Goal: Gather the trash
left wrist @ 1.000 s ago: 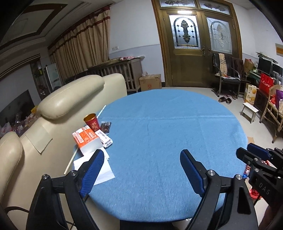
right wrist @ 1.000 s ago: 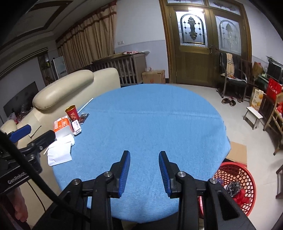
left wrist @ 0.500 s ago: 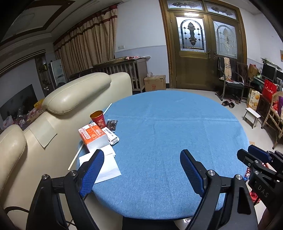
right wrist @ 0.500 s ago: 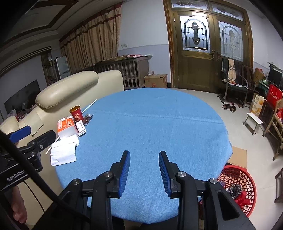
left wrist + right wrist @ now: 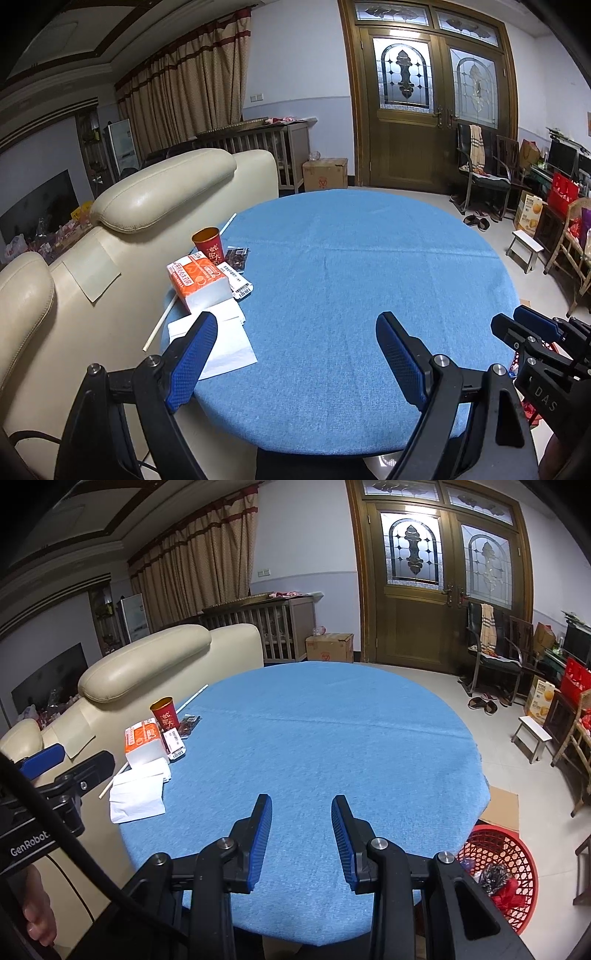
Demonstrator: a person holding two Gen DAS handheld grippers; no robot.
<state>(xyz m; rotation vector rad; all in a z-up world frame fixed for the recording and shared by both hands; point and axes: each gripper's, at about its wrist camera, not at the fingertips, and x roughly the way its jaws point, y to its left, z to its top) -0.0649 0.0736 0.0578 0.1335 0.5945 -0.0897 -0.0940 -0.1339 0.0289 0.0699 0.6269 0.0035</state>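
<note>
both grippers hang over the round blue table (image 5: pixel 369 266). the left gripper (image 5: pixel 295 332) gapes wide, empty; the right gripper (image 5: pixel 301 814) is narrowly parted, grasping nothing. a red cup (image 5: pixel 208 242), orange carton (image 5: pixel 197 282) and white papers (image 5: pixel 221 341) crowd the table's left edge. a red basket (image 5: pixel 506 871) sits on the floor at right.

Matt blue woven cloth covers the counter (image 5: pixel 369 277); beside it, a glossy cream leather sofa (image 5: pixel 162 188) and red plastic lattice basket (image 5: pixel 513 856).

Left hand-held gripper (image 5: pixel 295 345) wide open, right hand-held gripper (image 5: pixel 301 825) narrowly parted.
</note>
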